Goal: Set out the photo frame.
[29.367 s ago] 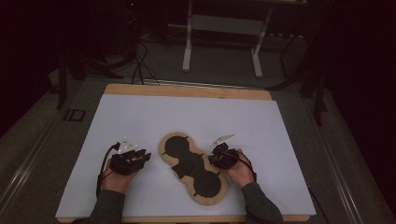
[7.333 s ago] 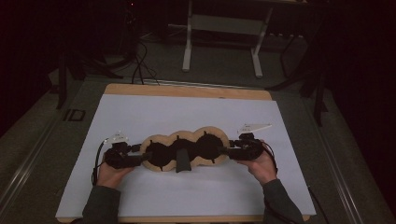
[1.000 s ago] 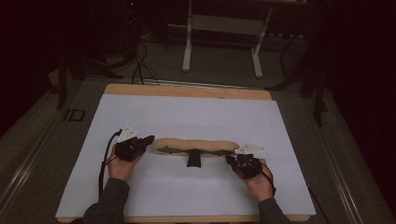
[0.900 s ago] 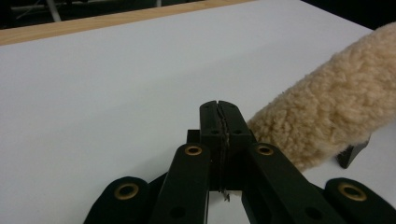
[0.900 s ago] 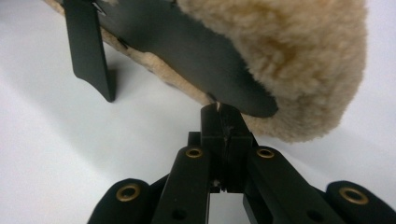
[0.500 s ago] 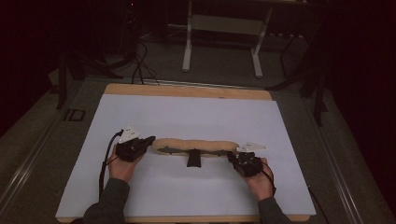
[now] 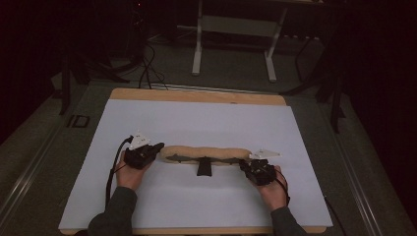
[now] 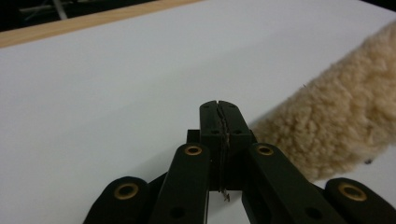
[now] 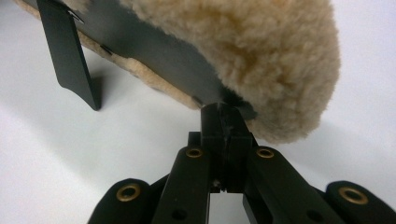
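Observation:
A long tan fleece cover (image 7: 206, 152) lies folded across the white sheet (image 7: 196, 118), with a black lining and a short black strap (image 7: 204, 168) at its near side. My left gripper (image 7: 158, 147) rests just off the cover's left end. In the left gripper view its jaws (image 8: 218, 105) are shut with nothing in them, and the fleece (image 8: 336, 126) lies beside them to the right, apart. My right gripper (image 7: 244, 166) is at the cover's right end. In the right gripper view its jaws (image 9: 223, 108) are pinched on the black lining edge under the fleece (image 9: 243, 42). The strap (image 9: 70, 60) hangs at the left.
The white sheet covers a wooden table top whose edge (image 7: 196, 96) shows at the far side. Beyond the table stand a grey metal frame (image 7: 236, 29) and loose cables (image 7: 145, 64) on the dark floor. A cable (image 7: 110, 172) trails from the left gripper.

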Motion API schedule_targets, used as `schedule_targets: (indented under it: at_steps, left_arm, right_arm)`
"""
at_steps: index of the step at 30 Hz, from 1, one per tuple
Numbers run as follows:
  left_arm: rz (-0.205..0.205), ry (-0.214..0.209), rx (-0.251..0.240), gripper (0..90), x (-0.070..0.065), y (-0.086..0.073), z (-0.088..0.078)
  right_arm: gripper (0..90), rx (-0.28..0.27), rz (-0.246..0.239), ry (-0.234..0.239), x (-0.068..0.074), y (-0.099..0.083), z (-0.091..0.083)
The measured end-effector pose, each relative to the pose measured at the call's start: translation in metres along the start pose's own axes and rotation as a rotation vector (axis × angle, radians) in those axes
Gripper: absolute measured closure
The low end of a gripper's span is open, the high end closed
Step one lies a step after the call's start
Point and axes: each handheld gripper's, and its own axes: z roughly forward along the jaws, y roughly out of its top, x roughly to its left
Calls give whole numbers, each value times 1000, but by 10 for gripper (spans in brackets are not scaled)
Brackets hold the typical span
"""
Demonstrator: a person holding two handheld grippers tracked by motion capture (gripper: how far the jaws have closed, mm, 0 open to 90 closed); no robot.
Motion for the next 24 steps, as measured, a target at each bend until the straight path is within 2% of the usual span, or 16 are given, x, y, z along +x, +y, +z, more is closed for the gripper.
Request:
schedule_targets:
  at_steps: [8,18,24]
  left_arm:
    - [1,-30,7,900,-1,-1,-2]
    - [28,-42,20,900,-9,-3,-6]
    - [52,-46,31,900,-16,-5,-12]
  right_arm:
    - [897,2,14,4,-1,5,5]
    - [897,5,35,-3,-5,10,10]
    - [897,-3,64,-2,-8,15,10]
